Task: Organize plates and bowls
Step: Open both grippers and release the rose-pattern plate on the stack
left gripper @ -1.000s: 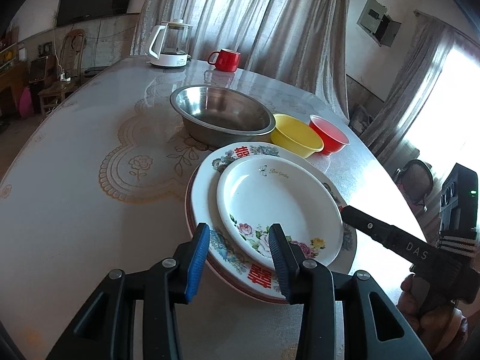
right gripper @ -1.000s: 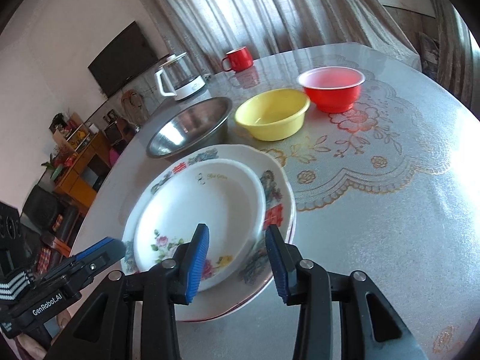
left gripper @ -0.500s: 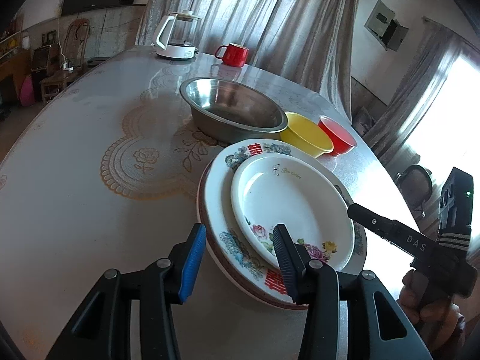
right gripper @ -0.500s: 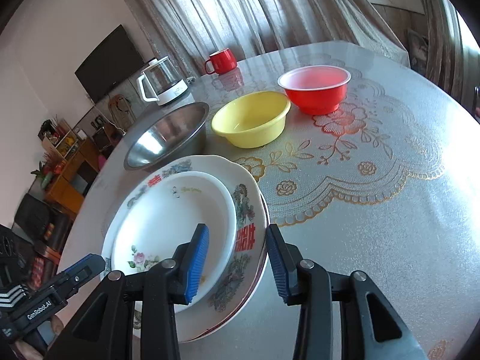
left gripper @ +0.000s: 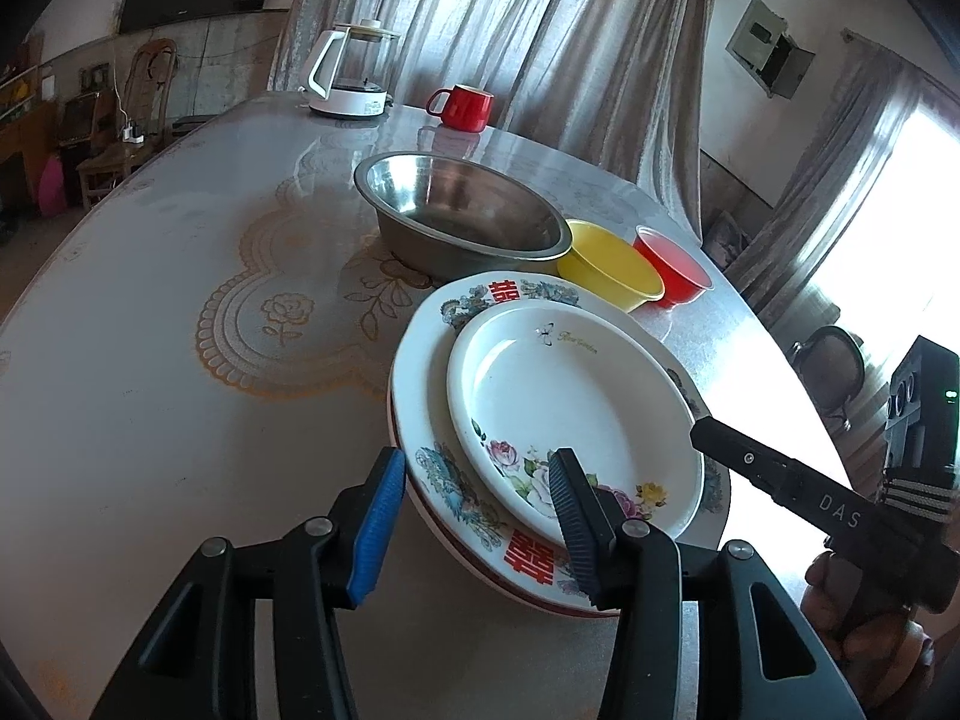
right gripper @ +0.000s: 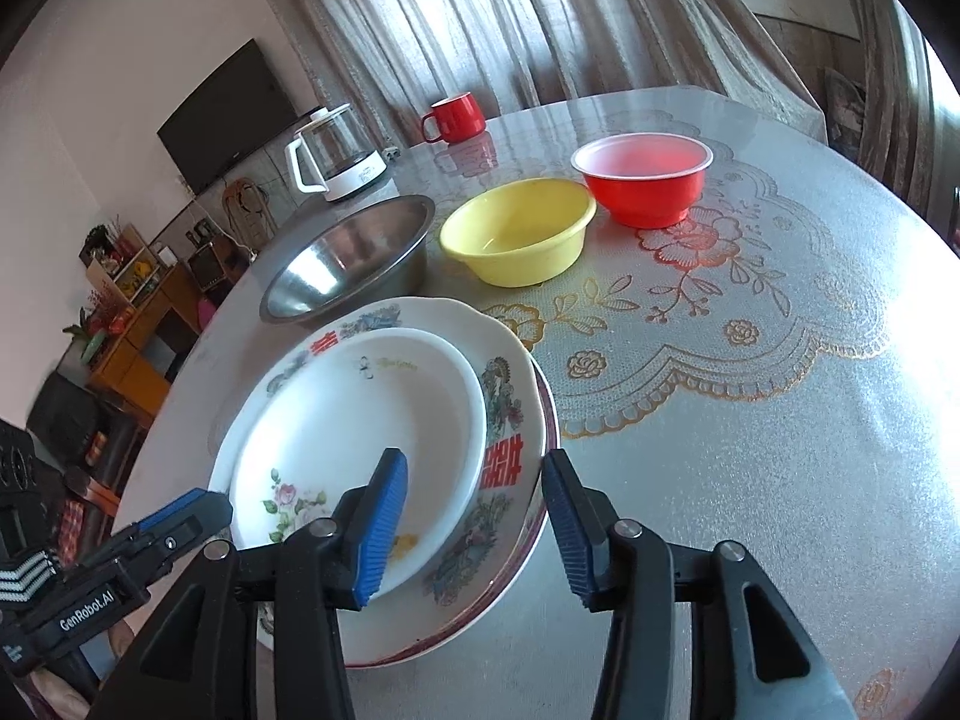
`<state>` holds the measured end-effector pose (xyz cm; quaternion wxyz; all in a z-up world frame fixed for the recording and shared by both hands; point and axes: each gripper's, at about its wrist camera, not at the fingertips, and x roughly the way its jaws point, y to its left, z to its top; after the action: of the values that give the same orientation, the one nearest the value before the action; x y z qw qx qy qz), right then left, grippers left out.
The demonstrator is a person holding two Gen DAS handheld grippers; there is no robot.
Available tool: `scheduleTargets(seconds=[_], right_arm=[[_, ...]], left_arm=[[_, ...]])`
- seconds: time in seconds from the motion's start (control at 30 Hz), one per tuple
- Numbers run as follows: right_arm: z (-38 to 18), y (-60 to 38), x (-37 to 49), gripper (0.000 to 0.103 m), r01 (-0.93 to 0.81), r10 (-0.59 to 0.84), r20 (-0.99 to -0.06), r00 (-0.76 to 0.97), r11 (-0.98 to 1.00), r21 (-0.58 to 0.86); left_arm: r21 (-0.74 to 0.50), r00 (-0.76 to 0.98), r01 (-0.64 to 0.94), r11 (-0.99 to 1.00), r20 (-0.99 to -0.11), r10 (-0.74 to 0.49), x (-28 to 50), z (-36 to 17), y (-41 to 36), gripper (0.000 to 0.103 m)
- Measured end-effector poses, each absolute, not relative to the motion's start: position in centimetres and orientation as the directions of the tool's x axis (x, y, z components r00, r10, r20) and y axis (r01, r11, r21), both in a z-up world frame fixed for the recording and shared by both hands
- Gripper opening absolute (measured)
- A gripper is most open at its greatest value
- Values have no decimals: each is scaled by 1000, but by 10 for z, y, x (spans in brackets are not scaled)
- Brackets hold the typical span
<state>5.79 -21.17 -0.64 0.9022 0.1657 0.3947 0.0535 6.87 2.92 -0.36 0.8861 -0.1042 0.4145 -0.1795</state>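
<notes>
A small white floral plate (left gripper: pixel 558 396) lies on a larger patterned plate (left gripper: pixel 432 360) with red characters; the stack also shows in the right wrist view, small plate (right gripper: pixel 360 420) on large plate (right gripper: pixel 510 396). Behind stand a steel bowl (left gripper: pixel 462 216), a yellow bowl (left gripper: pixel 606 264) and a red bowl (left gripper: pixel 672 264). My left gripper (left gripper: pixel 474 516) is open and empty over the stack's near rim. My right gripper (right gripper: pixel 474 522) is open and empty over the stack's opposite rim.
A red mug (left gripper: pixel 462 105) and a white kettle (left gripper: pixel 354 78) stand at the table's far side. The grey table (left gripper: pixel 150 330) has a gold lace pattern. In the right wrist view the table stretches to the right (right gripper: pixel 780 420). Curtains hang behind.
Both grippers have drawn back a little from the plate stack and stayed open. The plates and bowls have not moved.
</notes>
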Motion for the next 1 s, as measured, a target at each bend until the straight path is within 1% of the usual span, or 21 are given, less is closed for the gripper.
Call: scheduleTargets(seconds=[0.13, 0.53, 0.73, 0.77, 0.8, 0.83, 1.0], right_arm=[[-6, -213, 56, 48, 31, 240, -694, 679, 935, 353], [1, -224, 52, 49, 74, 214, -685, 696, 928, 365], [7, -219, 59, 49, 49, 221, -685, 694, 935, 352], [8, -217, 60, 51, 41, 227, -684, 693, 935, 352], [8, -215, 61, 56, 32, 233, -683, 692, 936, 352], [9, -213, 63, 57, 21, 242, -682, 690, 936, 352], [15, -202, 72, 57, -30, 273, -679, 681, 938, 346]], left_arm=[[-306, 608, 216, 927, -700, -373, 65, -1, 32, 50], [-290, 622, 157, 944, -713, -323, 66, -2, 52, 53], [-269, 628, 147, 952, -718, -300, 69, -2, 54, 53], [-271, 626, 144, 952, -720, -299, 70, -2, 55, 53], [-269, 624, 141, 953, -723, -296, 71, -3, 55, 53], [-265, 623, 137, 954, -726, -291, 72, -3, 55, 53], [-270, 621, 118, 956, -731, -283, 78, -5, 61, 54]])
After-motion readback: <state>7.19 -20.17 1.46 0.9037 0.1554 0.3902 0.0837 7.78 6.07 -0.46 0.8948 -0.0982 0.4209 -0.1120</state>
